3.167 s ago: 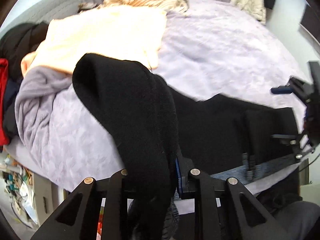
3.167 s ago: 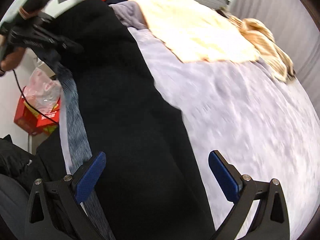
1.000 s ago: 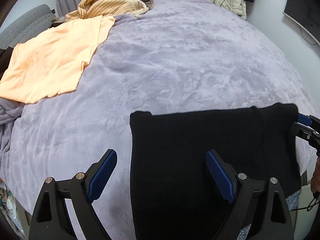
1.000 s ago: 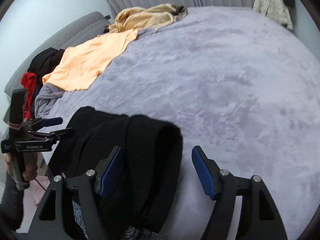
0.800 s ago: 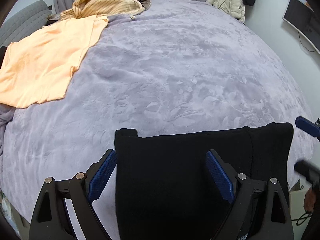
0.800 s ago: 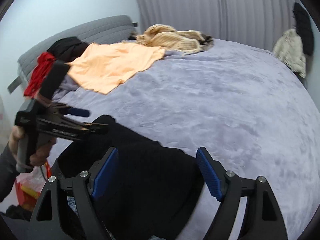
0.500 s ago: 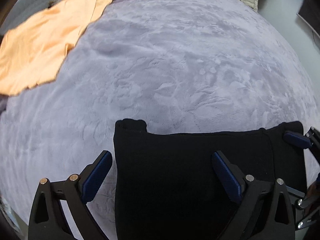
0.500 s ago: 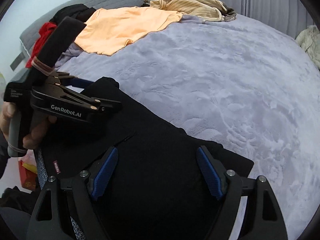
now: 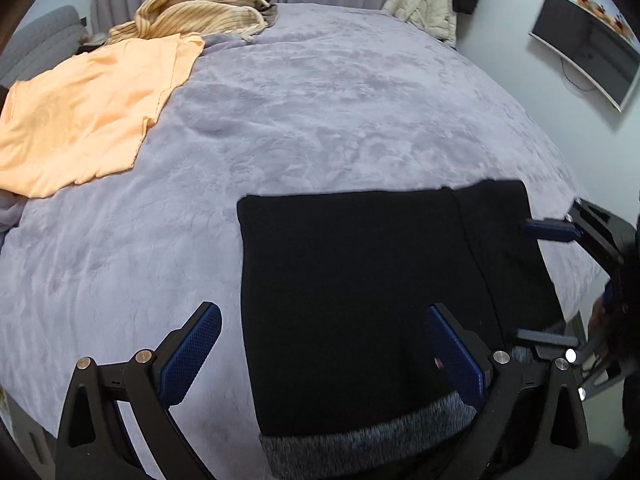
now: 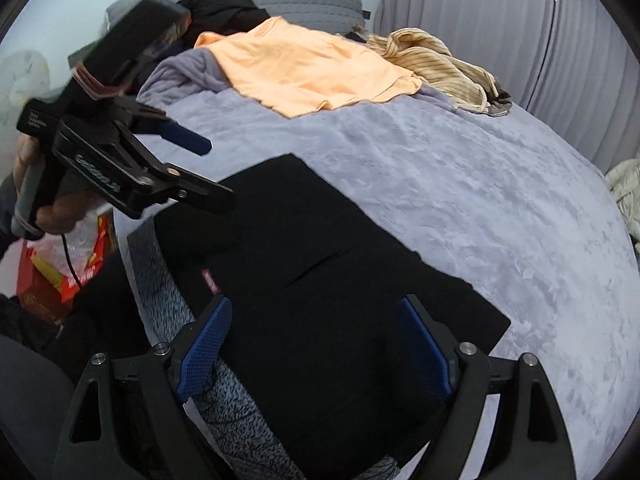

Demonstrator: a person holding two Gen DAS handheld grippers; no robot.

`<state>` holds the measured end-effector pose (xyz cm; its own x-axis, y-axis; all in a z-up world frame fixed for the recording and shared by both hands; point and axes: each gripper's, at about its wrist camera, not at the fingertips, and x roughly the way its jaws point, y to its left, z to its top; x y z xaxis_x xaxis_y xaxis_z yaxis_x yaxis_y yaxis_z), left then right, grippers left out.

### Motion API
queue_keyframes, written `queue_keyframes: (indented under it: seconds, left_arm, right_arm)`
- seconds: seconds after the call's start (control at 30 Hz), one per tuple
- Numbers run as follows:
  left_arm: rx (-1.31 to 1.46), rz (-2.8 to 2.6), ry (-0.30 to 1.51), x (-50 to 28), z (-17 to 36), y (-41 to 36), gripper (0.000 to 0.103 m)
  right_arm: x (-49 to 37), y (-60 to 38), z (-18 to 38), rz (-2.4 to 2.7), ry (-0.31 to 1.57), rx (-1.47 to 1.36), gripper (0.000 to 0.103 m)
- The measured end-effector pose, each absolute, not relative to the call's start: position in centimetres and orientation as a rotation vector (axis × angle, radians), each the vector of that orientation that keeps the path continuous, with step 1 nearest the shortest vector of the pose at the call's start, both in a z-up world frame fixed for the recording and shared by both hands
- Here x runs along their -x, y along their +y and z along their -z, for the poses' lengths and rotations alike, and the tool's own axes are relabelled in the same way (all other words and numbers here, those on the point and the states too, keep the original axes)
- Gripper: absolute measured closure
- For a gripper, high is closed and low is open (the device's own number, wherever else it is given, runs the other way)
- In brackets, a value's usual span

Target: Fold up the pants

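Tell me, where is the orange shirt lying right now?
The orange shirt lies flat at the far left of the purple bed, beside the striped beige garment.

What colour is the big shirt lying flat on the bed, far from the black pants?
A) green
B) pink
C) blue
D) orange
D: the flat shirt spread near the far left side of the purple blanket is pale orange, well apart from the folded black pants.
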<state>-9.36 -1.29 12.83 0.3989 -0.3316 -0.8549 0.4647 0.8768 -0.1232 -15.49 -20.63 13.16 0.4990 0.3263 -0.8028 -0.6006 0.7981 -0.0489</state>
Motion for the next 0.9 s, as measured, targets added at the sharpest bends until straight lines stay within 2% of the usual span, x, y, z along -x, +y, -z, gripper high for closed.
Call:
queue_keyframes:
  seconds: [0.17,0.2,0.23,0.27,0.4,0.6,0.7,0.9]
  left_arm:
    - [-0.225,0.557,1.086,12.8,-9.5,-1.9,0.001]
    - [-0.241,0.540,1.102,12.9,-8.3,-1.9,0.001]
    - [-0.241,0.534,1.114,12.8,-7.3,-1.8,0.000]
    - [-0.226,0.540,1.126,12.7,-6.8,-1.7,0.000]
    - [-0.180,0.530,1.088,12.8,-9.2,-0.9,0.000]
    - [-0.118,0.529,0.967,10.6,-14.3,-1.0,0.000]
    - [-0.157,0.600,0.988,7.6,-13.7,-3.6,0.000]
    - [-0.275,0.783,1.069,4.6,-10.6,-7.0,0.000]
  right_arm:
    - [17.2,-20.5,-10.0,-0.544,0.919,0.420,0.015]
    - [17.3,-20.9,-9.8,-0.532,0.913,0.411,0.011]
    - [17.2,-21.2,-9.5,-0.508,0.928,0.410,0.001]
    - [17.1,-21.6,-9.1,-0.489,0.941,0.410,0.000]
    - [18.3,-21.9,-10.6,-0.473,0.926,0.418,0.000]
    - [18.3,-21.1,-14.3,-0.508,0.778,0.492,0.000]
    - [15.4,-19.2,-14.0,-0.678,0.789,0.486,0.000]
    - [11.5,-15.7,-10.1,-0.866,0.896,0.671,0.000]
